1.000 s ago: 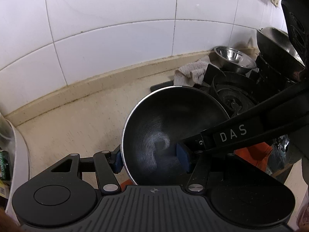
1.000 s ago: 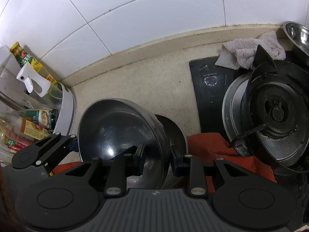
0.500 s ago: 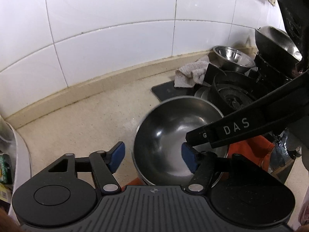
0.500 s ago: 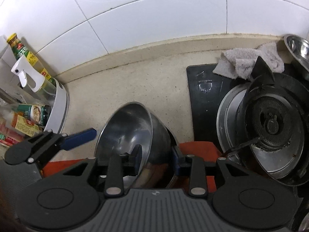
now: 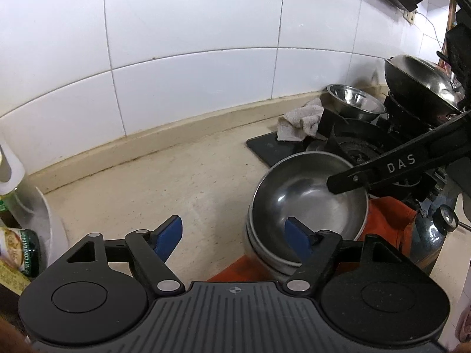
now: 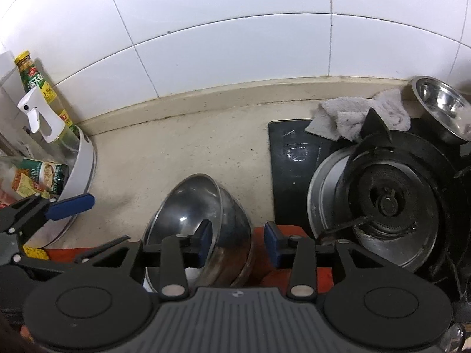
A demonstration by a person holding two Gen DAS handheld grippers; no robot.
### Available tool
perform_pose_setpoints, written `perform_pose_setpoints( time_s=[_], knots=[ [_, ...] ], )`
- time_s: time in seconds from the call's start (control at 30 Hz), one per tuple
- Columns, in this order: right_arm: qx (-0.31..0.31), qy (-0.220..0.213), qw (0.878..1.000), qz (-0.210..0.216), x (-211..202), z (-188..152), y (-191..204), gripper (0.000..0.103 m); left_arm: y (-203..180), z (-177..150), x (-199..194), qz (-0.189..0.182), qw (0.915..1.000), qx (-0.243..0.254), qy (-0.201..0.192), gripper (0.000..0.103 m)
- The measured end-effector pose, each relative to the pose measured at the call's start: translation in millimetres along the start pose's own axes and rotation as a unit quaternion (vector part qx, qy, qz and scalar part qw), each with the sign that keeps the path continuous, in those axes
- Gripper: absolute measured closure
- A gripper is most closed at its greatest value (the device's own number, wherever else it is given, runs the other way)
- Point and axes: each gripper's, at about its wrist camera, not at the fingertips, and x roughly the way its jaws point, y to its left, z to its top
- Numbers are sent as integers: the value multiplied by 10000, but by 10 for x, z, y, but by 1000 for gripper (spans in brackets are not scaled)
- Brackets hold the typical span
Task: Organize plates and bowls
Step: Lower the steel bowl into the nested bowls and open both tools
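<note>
A stack of nested steel bowls [image 5: 306,206] sits on an orange cloth [image 5: 388,220] at the counter's front, also in the right wrist view [image 6: 200,214]. My left gripper [image 5: 232,238] is open and empty, just left of the stack, its right finger at the rim. My right gripper [image 6: 238,242] is open with its fingers on either side of the stack's right wall; its left finger is inside the top bowl. Its arm shows in the left wrist view [image 5: 397,164]. Another steel bowl [image 6: 444,106] sits at the back by the stove.
A gas burner [image 6: 385,203] on a black stove top lies right of the bowls, with a grey rag [image 6: 353,117] behind it. A wok [image 5: 421,85] stands at the far right. A white rack with bottles [image 6: 44,135] is at the left. A tiled wall runs behind.
The tilted bowl that both grippers held has come down into the stack. My left gripper opened and drew back to the left. My right gripper has opened off the bowl's wall.
</note>
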Motion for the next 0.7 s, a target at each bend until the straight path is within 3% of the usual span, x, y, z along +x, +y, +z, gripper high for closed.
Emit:
perform_pose_setpoints(
  time_s=[0.17, 0.3, 0.53, 0.7],
  knots=[
    [-127, -339, 9991, -206, 51, -35, 8, 68, 5, -9, 62, -40, 9999, 85, 64, 21],
    [136, -113, 9998, 15, 217, -136, -48, 74, 9, -6, 114, -115, 9998, 156, 73, 21],
    [572, -300, 9975, 296, 223, -158, -141, 78, 56, 3, 243, -292, 9994, 111, 118, 20],
    [963, -356, 9932, 545, 154, -175, -284, 87, -44, -91, 286, -615, 9972, 394, 134, 20]
  ],
)
